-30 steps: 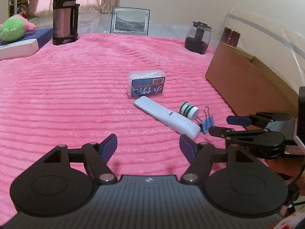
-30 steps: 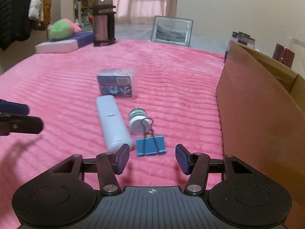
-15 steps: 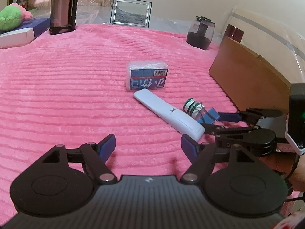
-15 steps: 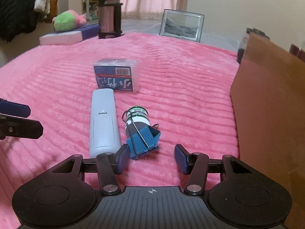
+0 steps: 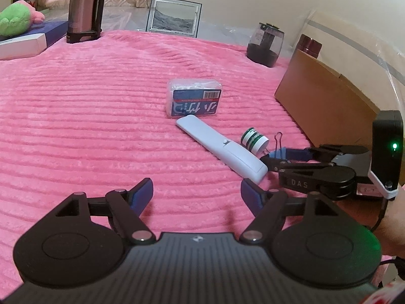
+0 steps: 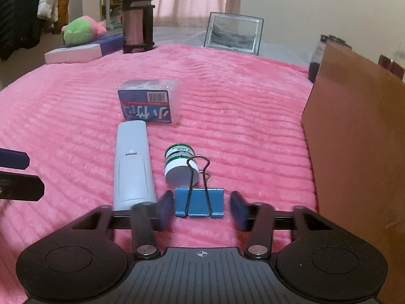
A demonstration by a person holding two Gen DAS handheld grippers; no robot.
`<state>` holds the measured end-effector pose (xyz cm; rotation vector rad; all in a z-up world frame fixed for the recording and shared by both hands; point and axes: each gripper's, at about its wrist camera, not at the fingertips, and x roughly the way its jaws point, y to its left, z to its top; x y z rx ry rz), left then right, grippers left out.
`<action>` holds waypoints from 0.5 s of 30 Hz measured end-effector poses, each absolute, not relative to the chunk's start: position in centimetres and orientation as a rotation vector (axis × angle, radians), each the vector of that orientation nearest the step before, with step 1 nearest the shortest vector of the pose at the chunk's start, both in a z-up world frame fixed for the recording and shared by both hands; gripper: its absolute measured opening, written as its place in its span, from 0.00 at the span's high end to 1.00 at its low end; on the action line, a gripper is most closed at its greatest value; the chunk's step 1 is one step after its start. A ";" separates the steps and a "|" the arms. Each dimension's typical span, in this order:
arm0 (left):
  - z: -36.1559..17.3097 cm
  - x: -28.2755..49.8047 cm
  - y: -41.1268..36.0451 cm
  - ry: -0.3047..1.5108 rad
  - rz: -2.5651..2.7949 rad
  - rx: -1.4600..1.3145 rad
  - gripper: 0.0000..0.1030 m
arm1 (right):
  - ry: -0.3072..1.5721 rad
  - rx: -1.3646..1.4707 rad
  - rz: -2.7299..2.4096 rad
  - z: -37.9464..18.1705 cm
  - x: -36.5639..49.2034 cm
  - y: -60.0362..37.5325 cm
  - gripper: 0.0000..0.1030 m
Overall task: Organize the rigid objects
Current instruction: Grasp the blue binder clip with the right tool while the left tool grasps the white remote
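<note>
On a pink ribbed blanket (image 6: 240, 106), the right gripper (image 6: 200, 209) is closing its jaws around a blue binder clip (image 6: 199, 202); small gaps are showing on both sides, so nothing is gripped yet. A green-labelled jar (image 6: 178, 164) is lying just beyond the clip at twelve o'clock, a white remote (image 6: 133, 164) at ten o'clock, a cardboard box (image 6: 359, 136) at three o'clock. The left gripper (image 5: 197, 193) is hovering open and empty. The clip's wire handles are leaning on the jar, so lifting could roll it, or the smooth clip could twist free.
</note>
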<state>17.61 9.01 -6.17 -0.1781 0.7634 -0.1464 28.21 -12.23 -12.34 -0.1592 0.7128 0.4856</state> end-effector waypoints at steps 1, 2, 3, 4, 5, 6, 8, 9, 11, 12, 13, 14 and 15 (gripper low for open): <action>-6.1 17.6 9.2 0.762 -0.145 -0.182 0.30 | 0.711 -0.156 0.485 -12.2 28.0 -12.2 0.65; -6.1 17.5 9.3 0.761 -0.142 -0.185 0.30 | 0.712 -0.154 0.496 -12.1 27.8 -12.0 0.65; -6.1 17.4 9.5 0.760 -0.139 -0.188 0.30 | 0.718 -0.150 0.518 -12.0 27.4 -11.8 0.65; -6.1 17.4 9.5 0.760 -0.137 -0.188 0.30 | 0.717 -0.148 0.541 -11.9 27.0 -11.5 0.65; -6.2 17.4 9.6 0.761 -0.133 -0.186 0.30 | 0.713 -0.148 0.572 -11.7 26.4 -11.2 0.65; -6.2 17.4 9.7 0.763 -0.129 -0.185 0.30 | 0.714 -0.147 0.610 -11.6 25.8 -10.8 0.65; -6.4 17.6 9.5 0.770 -0.128 -0.182 0.30 | 0.718 -0.145 0.669 -11.6 24.8 -10.3 0.65; -6.4 17.7 9.4 0.770 -0.131 -0.179 0.30 | 0.711 -0.143 0.665 -11.6 24.3 -10.3 0.65; -6.5 18.0 8.9 0.769 -0.142 -0.166 0.30 | 0.716 -0.098 0.613 -11.7 24.1 -11.0 0.65; -6.6 18.4 8.5 0.771 -0.147 -0.159 0.30 | 0.727 -0.072 0.586 -11.8 24.1 -11.4 0.65; -6.7 18.7 8.0 0.770 -0.151 -0.153 0.30 | 0.736 -0.056 0.561 -11.9 24.0 -11.9 0.65; -6.8 19.1 7.6 0.769 -0.156 -0.149 0.30 | 0.735 -0.050 0.550 -12.0 23.8 -12.2 0.65; -7.0 19.6 7.0 0.769 -0.164 -0.144 0.30 | 0.729 -0.048 0.543 -12.0 23.5 -12.4 0.65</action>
